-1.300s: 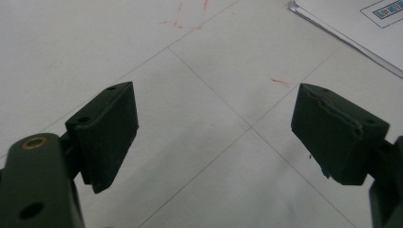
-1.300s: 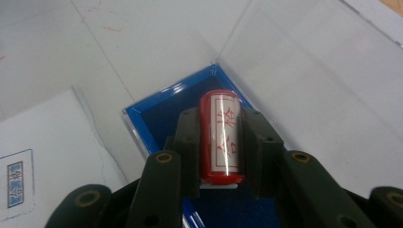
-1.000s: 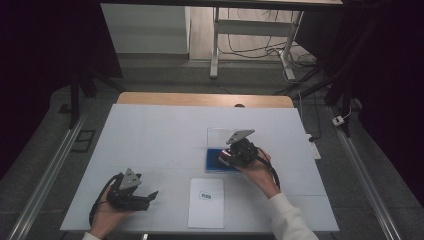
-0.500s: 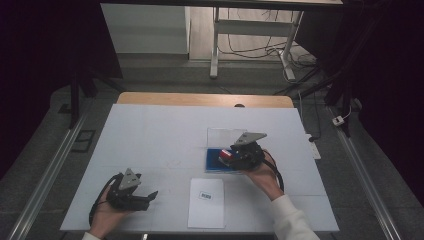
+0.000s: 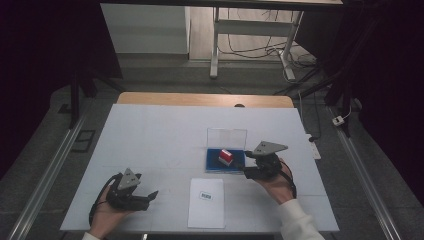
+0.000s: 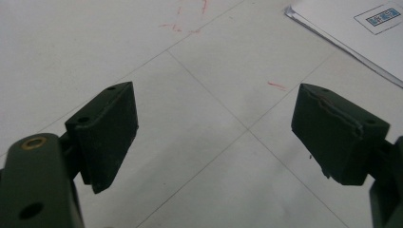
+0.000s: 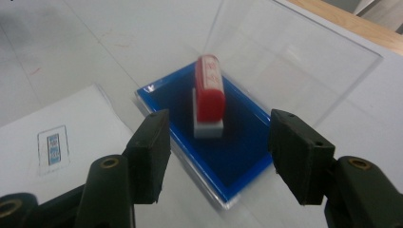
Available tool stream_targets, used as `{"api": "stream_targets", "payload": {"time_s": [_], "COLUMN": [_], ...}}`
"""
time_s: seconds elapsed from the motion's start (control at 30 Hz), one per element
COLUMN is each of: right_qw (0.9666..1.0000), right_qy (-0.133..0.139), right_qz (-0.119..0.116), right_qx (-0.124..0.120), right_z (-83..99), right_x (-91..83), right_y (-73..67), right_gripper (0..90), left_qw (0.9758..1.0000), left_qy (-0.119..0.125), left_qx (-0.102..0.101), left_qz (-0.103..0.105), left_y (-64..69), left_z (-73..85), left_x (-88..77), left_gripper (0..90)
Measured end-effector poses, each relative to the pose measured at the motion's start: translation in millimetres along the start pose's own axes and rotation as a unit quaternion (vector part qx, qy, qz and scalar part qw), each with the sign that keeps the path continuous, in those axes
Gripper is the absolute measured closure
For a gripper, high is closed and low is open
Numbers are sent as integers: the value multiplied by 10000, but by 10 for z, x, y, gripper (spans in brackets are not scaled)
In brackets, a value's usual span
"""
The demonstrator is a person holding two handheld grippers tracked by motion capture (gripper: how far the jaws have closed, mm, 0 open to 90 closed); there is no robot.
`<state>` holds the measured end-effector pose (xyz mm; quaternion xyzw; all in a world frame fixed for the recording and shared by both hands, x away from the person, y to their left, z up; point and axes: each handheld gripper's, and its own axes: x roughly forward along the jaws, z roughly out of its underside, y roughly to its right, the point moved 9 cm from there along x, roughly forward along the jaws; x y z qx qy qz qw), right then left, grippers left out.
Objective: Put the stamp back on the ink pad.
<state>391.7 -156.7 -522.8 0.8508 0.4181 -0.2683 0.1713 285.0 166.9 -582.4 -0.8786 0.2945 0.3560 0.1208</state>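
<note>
A stamp (image 5: pixel 226 156) with a red top and a white base (image 7: pixel 209 97) stands on the blue ink pad (image 5: pixel 231 166) (image 7: pixel 237 159), whose clear lid (image 5: pixel 227 137) (image 7: pixel 290 61) is tipped up behind it. My right gripper (image 5: pixel 248 172) (image 7: pixel 221 122) sits just right of the pad and points at it. Its jaws have just been opening and stand open, with nothing between them and the stamp a little way ahead. My left gripper (image 5: pixel 150 196) (image 6: pixel 214 111) rests open on the table at the front left, over bare surface.
A white sheet (image 5: pixel 206 202) (image 7: pixel 71 118) with a small printed label (image 5: pixel 205 195) (image 7: pixel 53 148) lies at the front middle, between the two hands; its corner (image 6: pixel 361 28) lies ahead of the left jaws. The white table (image 5: pixel 165 135) ends in a wooden far edge (image 5: pixel 200 99).
My right gripper has let go of the stamp, opened, and drawn back to the right off the pad. The stamp stays standing on the blue pad. The left hand has kept still.
</note>
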Motion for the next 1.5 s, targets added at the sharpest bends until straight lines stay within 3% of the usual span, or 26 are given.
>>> {"api": "stream_targets", "payload": {"time_s": [0.4,0.8,1.5], "right_qw": [9992,9981,9985], "right_qy": [17,-95,-64], "right_qz": [334,432,383], "right_qx": [195,438,387], "right_z": [495,947,1005], "right_x": [-353,-585,-641], "right_y": [167,213,188], "right_gripper": [397,393,393], "left_qw": [10000,10000,10000], "left_qy": [-6,-11,-5], "left_qx": [22,13,-6], "left_qz": [17,5,5], "left_y": [9,5,8], "left_z": [0,-1,-9], "left_x": [-1,10,17], "left_gripper": [156,156,156]}}
